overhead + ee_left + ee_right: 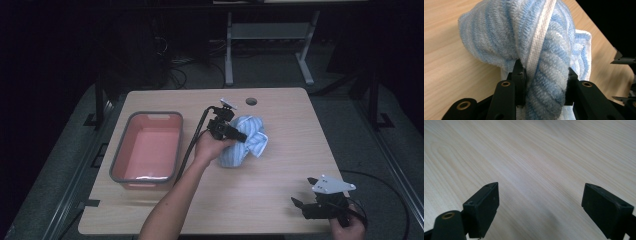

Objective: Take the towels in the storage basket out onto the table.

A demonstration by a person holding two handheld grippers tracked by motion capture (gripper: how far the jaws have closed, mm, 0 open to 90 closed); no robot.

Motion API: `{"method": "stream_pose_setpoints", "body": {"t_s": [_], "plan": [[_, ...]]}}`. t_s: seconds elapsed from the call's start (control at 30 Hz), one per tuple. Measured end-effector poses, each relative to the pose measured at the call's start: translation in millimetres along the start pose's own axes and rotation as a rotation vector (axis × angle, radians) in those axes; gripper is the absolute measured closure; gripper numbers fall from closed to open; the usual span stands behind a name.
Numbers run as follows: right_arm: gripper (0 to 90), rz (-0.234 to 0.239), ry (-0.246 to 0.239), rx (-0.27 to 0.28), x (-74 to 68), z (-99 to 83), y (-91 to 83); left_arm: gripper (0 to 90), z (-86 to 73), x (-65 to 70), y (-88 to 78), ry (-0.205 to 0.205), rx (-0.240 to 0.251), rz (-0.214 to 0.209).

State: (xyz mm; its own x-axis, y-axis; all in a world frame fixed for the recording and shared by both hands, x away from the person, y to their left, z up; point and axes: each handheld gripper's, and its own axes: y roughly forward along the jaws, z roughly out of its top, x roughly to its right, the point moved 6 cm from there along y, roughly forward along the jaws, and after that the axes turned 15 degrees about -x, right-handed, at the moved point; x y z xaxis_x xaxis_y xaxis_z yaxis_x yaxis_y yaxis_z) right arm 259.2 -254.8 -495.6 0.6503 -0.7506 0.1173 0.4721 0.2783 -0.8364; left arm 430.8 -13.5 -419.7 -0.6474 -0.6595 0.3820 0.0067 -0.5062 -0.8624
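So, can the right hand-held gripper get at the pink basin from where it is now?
Probably not directly: the right hand-held gripper sits at the table's near right corner, and the left forearm lies between it and the pink basin.

Left tool [235,134] grips blue striped towel [247,142] beside pink tub [148,148]; right tool [303,205] rests near table [280,170] edge

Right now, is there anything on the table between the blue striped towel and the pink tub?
Nothing visible. The left tool is clamped on the towel, and the bare strip of table between it and the pink tub holds only the person's own hand and the tool's cable.
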Motion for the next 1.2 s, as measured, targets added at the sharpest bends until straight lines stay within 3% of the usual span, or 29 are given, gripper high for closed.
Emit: {"method": "stream_pose_setpoints", "body": {"t_s": [0.53, 0.8, 1.2], "plan": [[13.9, 0.0, 0.005, 0.002, 0.6, 2.3, 2.5, 62.6, 1.6, 2.7, 27.3, 0.004, -0.024, 0.0], [13.9, 0.005, 0.002, -0.001, 0.1, 3.0, 4.0, 61.6, -0.4, 3.8, 42.0, 0.016, -0.058, 0.045], [13.9, 0.006, 0.002, -0.006, -0.4, 3.5, 5.7, 57.3, -5.0, 6.5, 55.9, 0.035, -0.097, 0.046]]}}
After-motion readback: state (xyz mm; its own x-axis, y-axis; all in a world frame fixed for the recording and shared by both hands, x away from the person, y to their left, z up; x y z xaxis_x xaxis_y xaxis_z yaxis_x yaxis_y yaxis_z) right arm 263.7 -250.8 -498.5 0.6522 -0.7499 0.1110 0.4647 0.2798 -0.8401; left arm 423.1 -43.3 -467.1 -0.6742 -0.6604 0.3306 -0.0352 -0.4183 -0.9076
